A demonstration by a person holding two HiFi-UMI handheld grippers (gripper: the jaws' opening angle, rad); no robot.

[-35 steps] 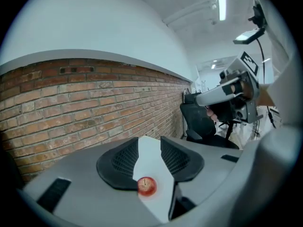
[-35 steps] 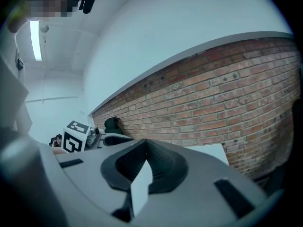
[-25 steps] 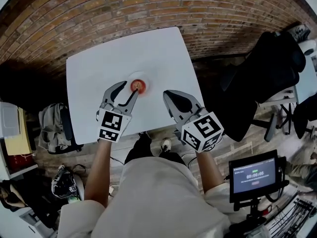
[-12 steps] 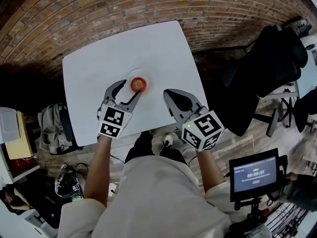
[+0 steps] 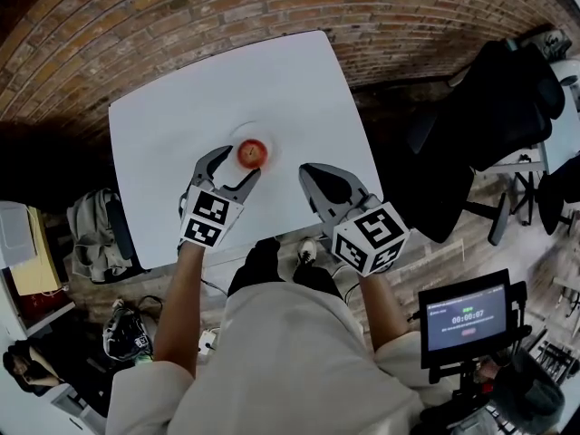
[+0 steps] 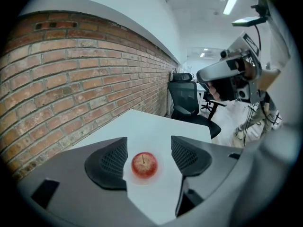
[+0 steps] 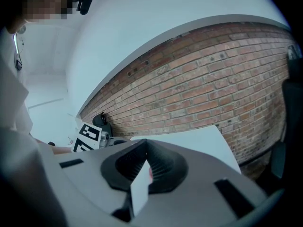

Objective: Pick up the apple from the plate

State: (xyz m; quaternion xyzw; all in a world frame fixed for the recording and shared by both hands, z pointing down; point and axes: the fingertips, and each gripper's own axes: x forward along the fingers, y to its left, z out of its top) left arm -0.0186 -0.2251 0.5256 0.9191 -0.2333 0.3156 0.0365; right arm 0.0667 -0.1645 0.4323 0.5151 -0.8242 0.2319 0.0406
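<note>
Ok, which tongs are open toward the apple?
The left tongs: their jaws have just been opening and frame the small red apple ahead, untouched. The right tongs are shut, off to the side.

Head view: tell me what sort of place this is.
Probably an office or lab corner set up for recording. A brick wall runs behind a white table, a black office chair stands to one side, and a small screen shows what looks like a timer.
</note>
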